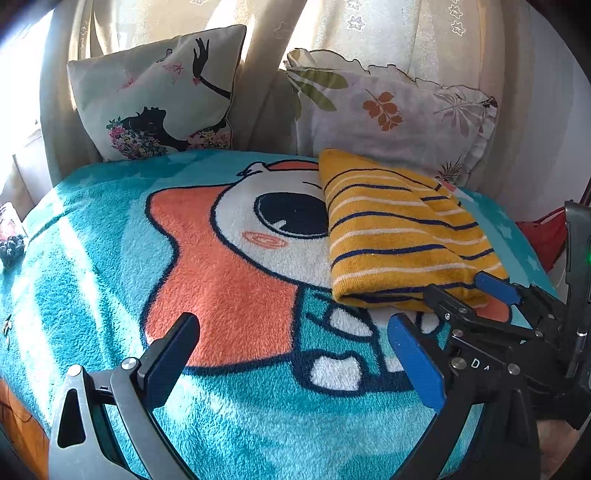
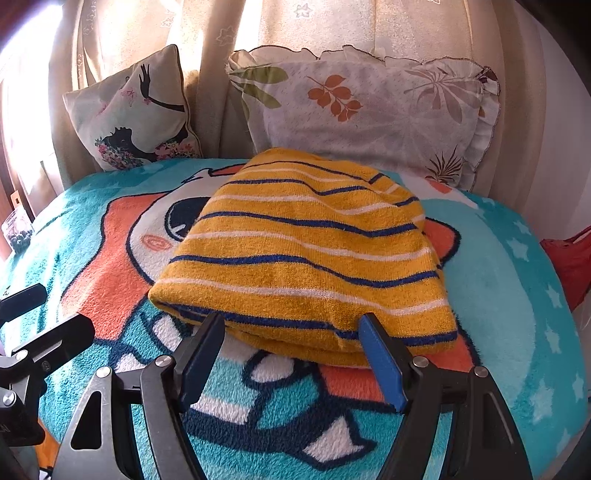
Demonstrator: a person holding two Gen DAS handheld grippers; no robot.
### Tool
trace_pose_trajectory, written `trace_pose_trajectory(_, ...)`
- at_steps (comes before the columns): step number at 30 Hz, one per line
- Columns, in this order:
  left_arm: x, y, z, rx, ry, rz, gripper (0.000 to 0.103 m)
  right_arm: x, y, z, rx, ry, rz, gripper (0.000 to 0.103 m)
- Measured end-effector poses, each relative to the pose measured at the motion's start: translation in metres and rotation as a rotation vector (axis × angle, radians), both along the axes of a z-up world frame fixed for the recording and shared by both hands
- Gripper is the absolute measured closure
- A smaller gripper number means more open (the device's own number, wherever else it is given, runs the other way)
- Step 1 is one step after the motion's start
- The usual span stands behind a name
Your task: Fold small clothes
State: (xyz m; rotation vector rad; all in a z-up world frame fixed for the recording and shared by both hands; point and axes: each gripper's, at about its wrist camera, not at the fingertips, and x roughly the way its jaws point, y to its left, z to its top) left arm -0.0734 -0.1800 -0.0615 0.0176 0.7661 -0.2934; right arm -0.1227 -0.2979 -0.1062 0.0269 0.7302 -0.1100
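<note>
I found the fleece blanket [image 2: 498, 280] covering the bed, two pillows [image 1: 155, 96] and curtains [image 2: 332, 26] behind. Striped garment [image 2: 303, 251] lay folded on blanket, right of centre. R gripper [image 2: 291, 328] was spread, tips at its near edge; L gripper [image 1: 291, 332] spread, holding nothing. Risk, imo: a one-layer pinch would undo the fold.

A small mustard-yellow knit garment [image 2: 306, 254] with thin navy and white stripes is lying folded into a thick, flat bundle. Its doubled folded edge is facing the near side, its stacked layers showing there, while its narrower rounded end is pointing toward the far side, slightly right of centre.
</note>
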Motion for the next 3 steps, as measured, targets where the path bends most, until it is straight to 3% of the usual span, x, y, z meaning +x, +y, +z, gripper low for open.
trace_pose_trajectory(3, 0.0000, 0.0032, 0.0027, 0.018, -0.005, 0.012, 0.002, 0.0036, 0.0007, 0.0005, -0.003, -0.011, 0.003, 0.024)
